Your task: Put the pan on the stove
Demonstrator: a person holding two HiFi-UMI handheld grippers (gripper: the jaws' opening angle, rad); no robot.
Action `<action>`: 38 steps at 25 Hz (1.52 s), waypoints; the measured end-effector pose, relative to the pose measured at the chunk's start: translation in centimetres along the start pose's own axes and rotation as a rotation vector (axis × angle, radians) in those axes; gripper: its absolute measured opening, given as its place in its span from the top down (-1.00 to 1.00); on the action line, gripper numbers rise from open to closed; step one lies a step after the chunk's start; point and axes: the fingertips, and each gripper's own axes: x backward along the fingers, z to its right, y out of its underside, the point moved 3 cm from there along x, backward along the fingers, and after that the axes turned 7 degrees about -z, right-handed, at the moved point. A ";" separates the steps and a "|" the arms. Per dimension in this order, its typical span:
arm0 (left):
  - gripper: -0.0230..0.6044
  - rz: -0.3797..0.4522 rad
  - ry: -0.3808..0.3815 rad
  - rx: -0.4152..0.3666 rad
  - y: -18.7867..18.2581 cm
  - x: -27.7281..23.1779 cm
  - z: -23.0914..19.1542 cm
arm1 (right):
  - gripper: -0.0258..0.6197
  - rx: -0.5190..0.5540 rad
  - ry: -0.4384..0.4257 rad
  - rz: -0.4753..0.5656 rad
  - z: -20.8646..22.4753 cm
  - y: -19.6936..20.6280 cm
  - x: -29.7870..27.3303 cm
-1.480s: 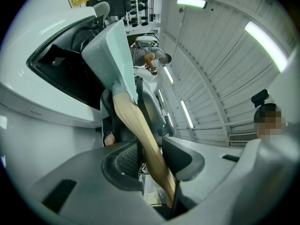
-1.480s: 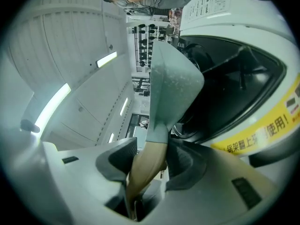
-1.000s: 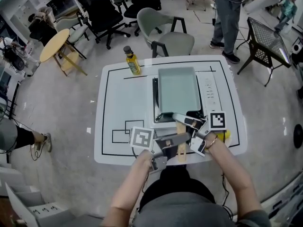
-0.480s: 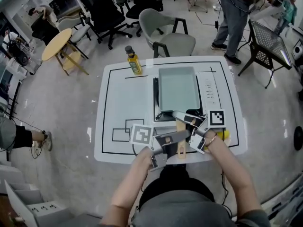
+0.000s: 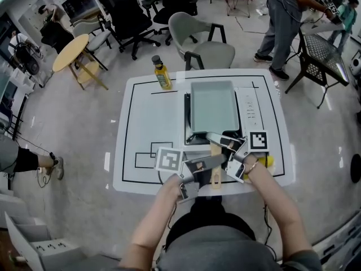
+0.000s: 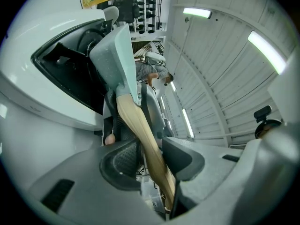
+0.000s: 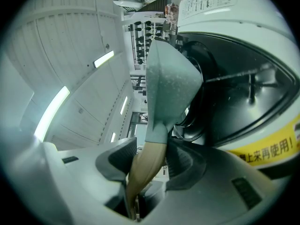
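**Pan over stove, both grippers clamped on handle**

Pan (image 5: 213, 106): square, pale green, shallow. From the head view it sits over the dark cooking surface of the stove (image 5: 251, 109), which stands right of centre on the white table (image 5: 146, 123). Its wooden handle (image 5: 216, 176) projects toward the person, past the stove's near edge. The pan (image 6: 112, 55) shows edge-on in the left gripper view, close to the stove's black glass (image 6: 61, 64). Whether the base rests flat on that glass cannot be confirmed from any view.

Left gripper (image 5: 217, 164): enters from the left and crosses the handle near its free end. In its own view the left gripper (image 6: 150, 158) has both pads closed against the handle (image 6: 140, 130), only as far apart as the wood's thickness.

Right gripper (image 5: 214, 143): enters from the right and meets the handle nearer the pan. In its own view the right gripper (image 7: 150, 161) is likewise closed on the handle (image 7: 145, 168), just behind the point where the wood joins the pan (image 7: 168, 78). The stove's black top (image 7: 234, 93) lies alongside.

Surroundings: an oil bottle (image 5: 162, 73) stands upright at the table's far edge, beside the stove's far left corner and apart from it. A person (image 5: 282, 21) stands beyond the table at upper right.
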 end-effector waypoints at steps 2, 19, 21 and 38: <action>0.49 0.021 -0.005 0.004 -0.1 0.3 0.0 | 0.36 -0.005 -0.002 0.001 0.0 0.0 0.0; 0.68 0.369 -0.510 -0.361 -4.4 9.7 -0.7 | 0.36 0.001 -0.013 0.002 0.0 -0.2 -0.1; 0.74 0.392 -0.592 -0.413 -4.6 10.3 -1.0 | 0.36 -0.001 -0.014 0.003 0.1 -0.2 -0.1; 0.91 0.405 -0.880 -0.629 -6.0 11.6 -0.8 | 0.07 0.010 -0.068 -0.033 -0.5 0.2 -0.7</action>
